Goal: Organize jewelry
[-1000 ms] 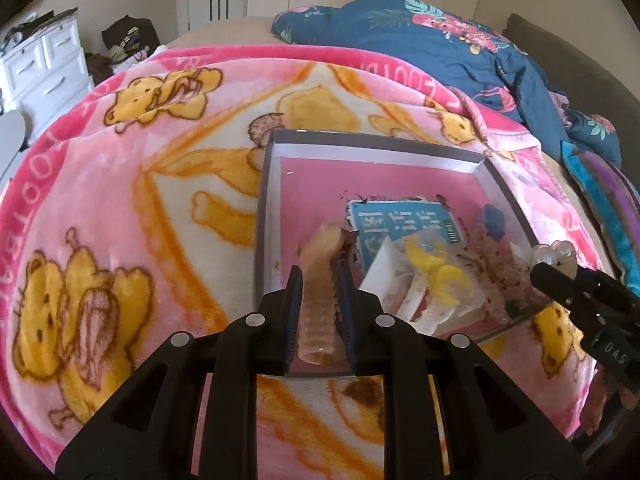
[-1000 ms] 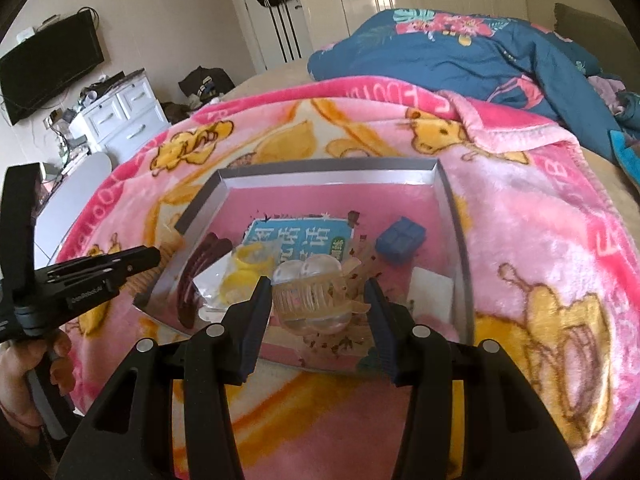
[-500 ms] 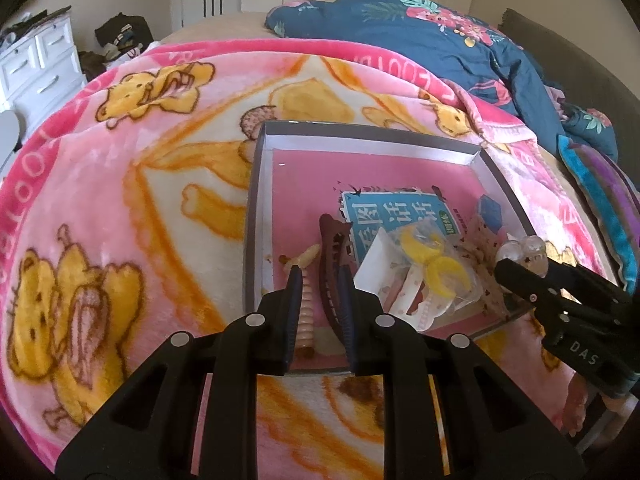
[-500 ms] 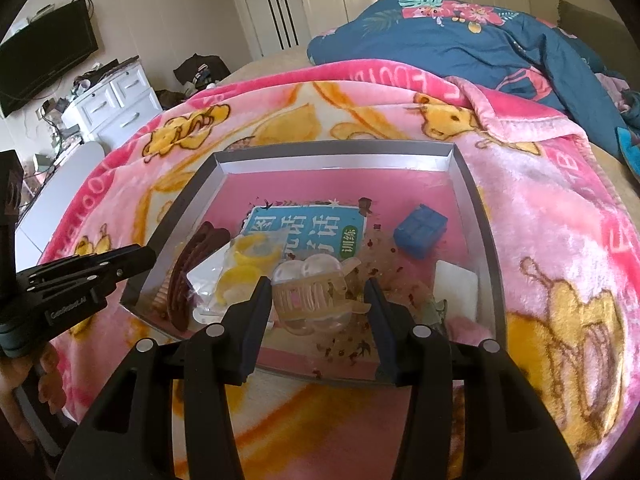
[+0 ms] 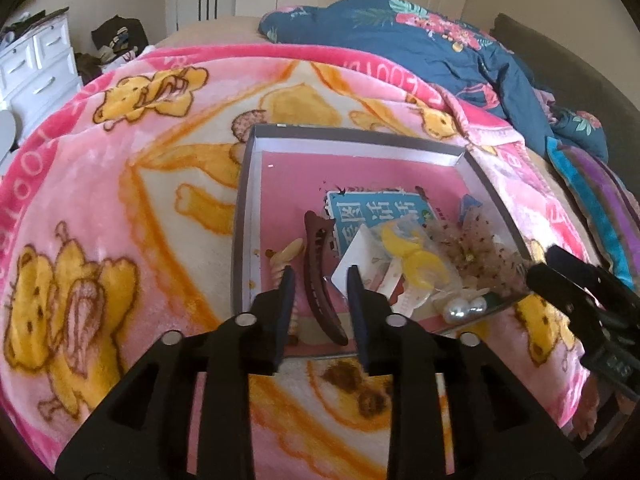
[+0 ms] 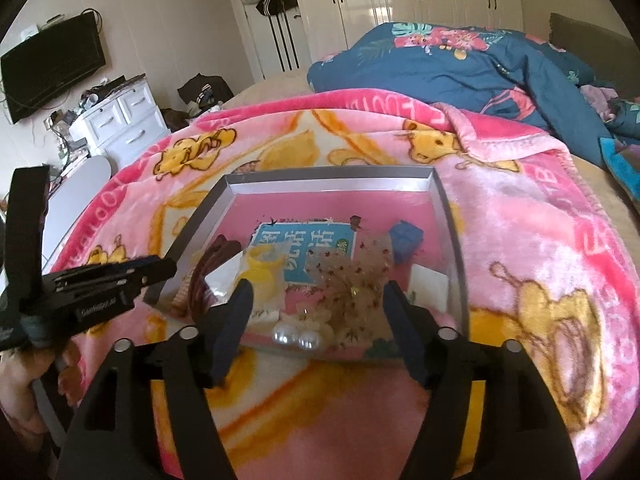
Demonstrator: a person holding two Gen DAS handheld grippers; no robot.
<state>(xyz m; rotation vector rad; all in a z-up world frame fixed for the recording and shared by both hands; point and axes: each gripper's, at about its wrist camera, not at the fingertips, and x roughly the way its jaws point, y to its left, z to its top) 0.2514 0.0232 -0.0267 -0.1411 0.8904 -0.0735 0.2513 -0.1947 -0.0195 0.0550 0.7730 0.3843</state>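
Left hand-held gripper (image 5: 318,280) angled down, jaws opening over brown clip (image 5: 320,276) | right hand-held gripper (image 6: 316,292) opening, empty

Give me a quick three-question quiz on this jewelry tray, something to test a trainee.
1. True or false: the brown hair clip lies inside the tray.
2. What does the tray rest on? A: a pink blanket. B: a wooden desk. C: a tiled floor.
3. How many pearls sit by the tray's near edge?
Key: 1 true; 2 A; 3 two.
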